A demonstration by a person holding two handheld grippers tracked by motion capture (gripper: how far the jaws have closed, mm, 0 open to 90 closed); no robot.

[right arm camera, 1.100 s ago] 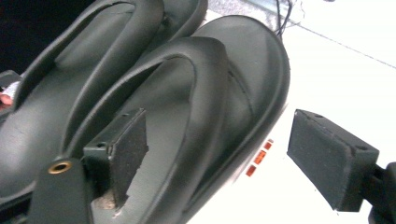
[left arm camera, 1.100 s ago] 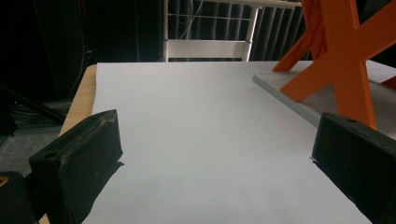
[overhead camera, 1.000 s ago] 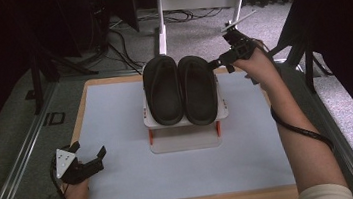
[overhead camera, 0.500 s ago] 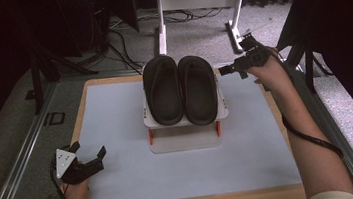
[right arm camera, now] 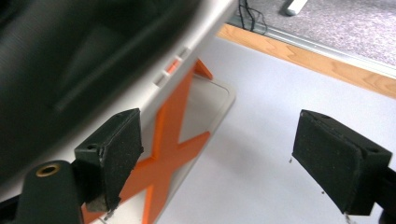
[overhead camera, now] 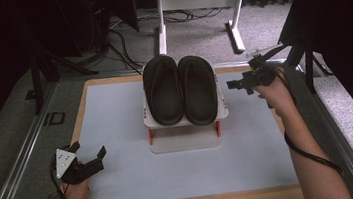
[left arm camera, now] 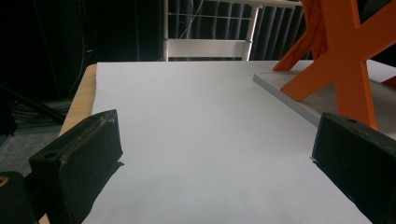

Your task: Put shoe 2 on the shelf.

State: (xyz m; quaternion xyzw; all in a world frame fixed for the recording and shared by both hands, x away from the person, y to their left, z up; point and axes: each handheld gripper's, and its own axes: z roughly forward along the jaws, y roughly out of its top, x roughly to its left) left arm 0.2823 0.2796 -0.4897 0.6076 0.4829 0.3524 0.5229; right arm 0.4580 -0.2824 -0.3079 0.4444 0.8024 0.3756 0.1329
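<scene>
two open grippers [overhead camera: 237, 84] [overhead camera: 93, 159] flank the shoe rack [overhead camera: 187, 123].

Lighting: even and moderate on the table mat [overhead camera: 115, 111]; surroundings at 12, 9 and 3 o'clock fall to near black. Source: overhead, diffuse.
Shadows: soft and short, under the rack [overhead camera: 184, 141] at 6 o'clock and beneath the jaws in the left gripper view.
Glare: none; mat reads pale and slightly washed.
Focus: high view soft and grainy. Right gripper view: sandal [right arm camera: 70, 51] at 10 o'clock heavily blurred; jaws sharp.
Distortion: mild edge stretch in both gripper views.
</scene>
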